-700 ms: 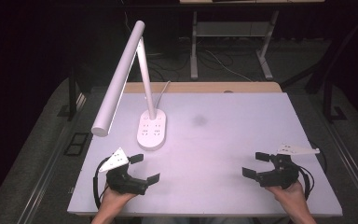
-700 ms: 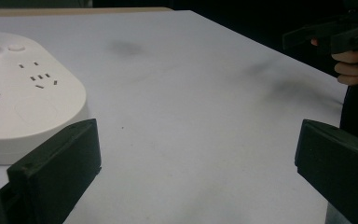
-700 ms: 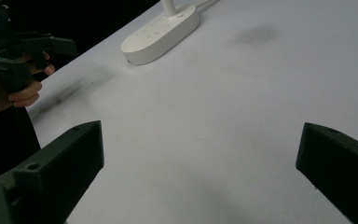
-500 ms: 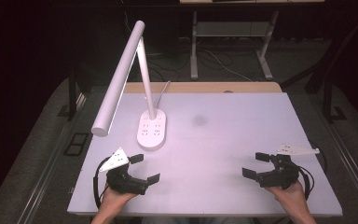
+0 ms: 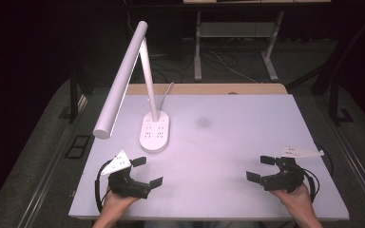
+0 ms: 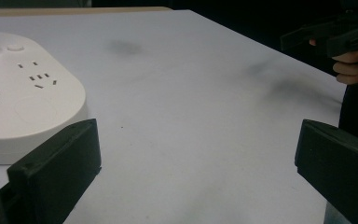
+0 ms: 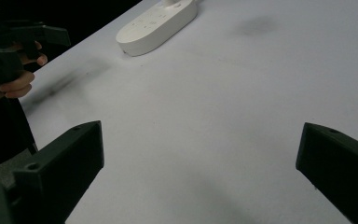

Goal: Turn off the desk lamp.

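High view: two grippers, left gripper [image 5: 147, 172] and right gripper [image 5: 261, 167]; one lamp [image 5: 154, 135].

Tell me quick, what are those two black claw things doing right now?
Left gripper: open, holding nothing, near the white oval lamp base.
Right gripper: open, holding nothing, over the bare white table.

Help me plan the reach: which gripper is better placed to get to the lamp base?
Left. The left gripper sits just in front of the lamp base, fingers open and nothing between them. The right gripper, also open, is across the table, so it would probably need a longer reach.
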